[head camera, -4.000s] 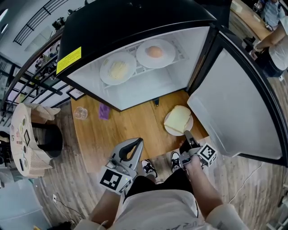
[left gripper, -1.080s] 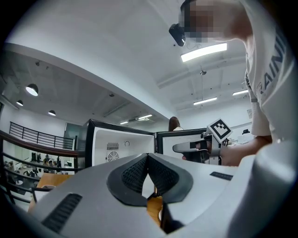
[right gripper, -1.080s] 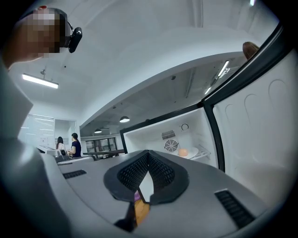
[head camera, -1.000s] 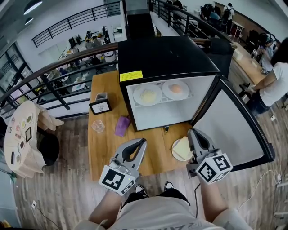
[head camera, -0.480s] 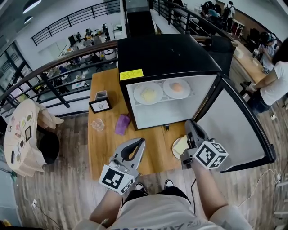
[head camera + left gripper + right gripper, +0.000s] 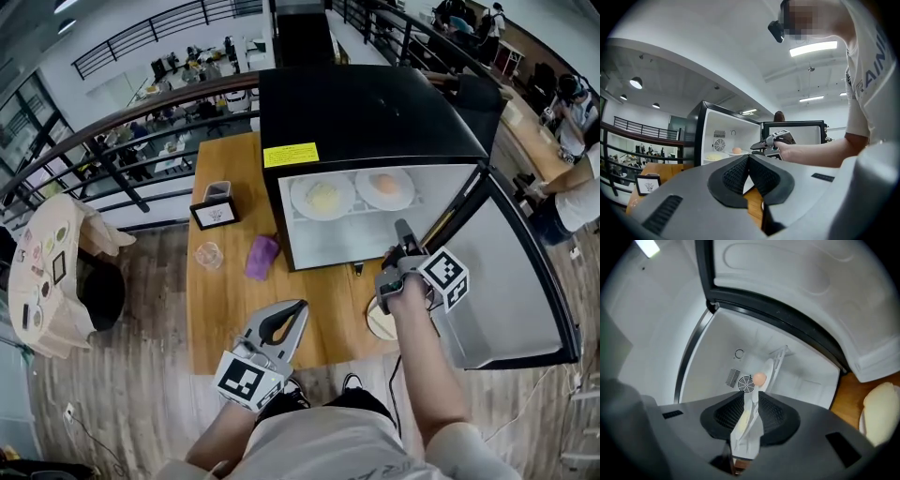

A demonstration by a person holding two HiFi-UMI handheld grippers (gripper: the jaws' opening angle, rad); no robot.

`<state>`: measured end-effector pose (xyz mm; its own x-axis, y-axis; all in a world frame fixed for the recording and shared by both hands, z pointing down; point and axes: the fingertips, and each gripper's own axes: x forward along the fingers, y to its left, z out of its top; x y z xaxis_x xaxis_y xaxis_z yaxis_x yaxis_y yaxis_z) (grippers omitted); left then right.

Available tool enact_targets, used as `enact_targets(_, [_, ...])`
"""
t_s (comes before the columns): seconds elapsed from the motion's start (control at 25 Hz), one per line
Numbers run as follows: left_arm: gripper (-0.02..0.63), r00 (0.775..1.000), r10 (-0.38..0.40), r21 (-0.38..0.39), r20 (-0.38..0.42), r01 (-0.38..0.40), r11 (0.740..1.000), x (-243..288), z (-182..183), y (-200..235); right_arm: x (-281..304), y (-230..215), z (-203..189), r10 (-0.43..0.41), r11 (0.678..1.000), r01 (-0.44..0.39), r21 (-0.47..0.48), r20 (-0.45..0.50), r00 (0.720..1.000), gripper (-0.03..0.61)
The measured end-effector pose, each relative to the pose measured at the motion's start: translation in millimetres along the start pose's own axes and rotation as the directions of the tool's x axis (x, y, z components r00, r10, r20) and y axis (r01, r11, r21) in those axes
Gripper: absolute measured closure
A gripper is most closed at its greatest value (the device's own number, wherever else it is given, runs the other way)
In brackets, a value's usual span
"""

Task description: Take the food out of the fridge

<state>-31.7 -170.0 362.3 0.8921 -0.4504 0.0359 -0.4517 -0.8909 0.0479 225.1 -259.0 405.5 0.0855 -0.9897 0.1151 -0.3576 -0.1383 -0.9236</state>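
At the lower left of the head view the left gripper [image 6: 291,317] hangs idle, its jaws pressed together on nothing, so any trouble would likely come from the other side. In the open fridge [image 6: 356,103], the plate of yellow food [image 6: 322,197] and, to its right, the plate with the orange lump [image 6: 384,187] sit close together on the shelf [image 6: 361,214]. A shallow pinch on one rim could tip that plate and let the food slide, or knock its neighbour. The right gripper [image 6: 405,234], just below and right of the plates, has just been opening its jaws. They stand partly spread with nothing between the pads. Both plates lie ahead of the jaws, not yet touched.
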Motion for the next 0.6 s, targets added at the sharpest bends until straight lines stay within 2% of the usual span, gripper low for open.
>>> enact_targets(0.32, [0.606, 1.0, 0.003, -0.018, -0.015, -0.003, 1.0, 7.4, -15.2, 15.6, 41.5, -30.3, 10.5, -0.068, 0.973, 0.054, 0.223, 0.052, 0.996, 0.491])
enact_targets(0.6, [0.606, 0.999, 0.024, -0.02, -0.024, -0.024, 1.0, 9.2, -17.8, 31.1, 54.0, -37.7, 10.3, -0.091, 0.969, 0.079, 0.236, 0.04, 0.995, 0.491])
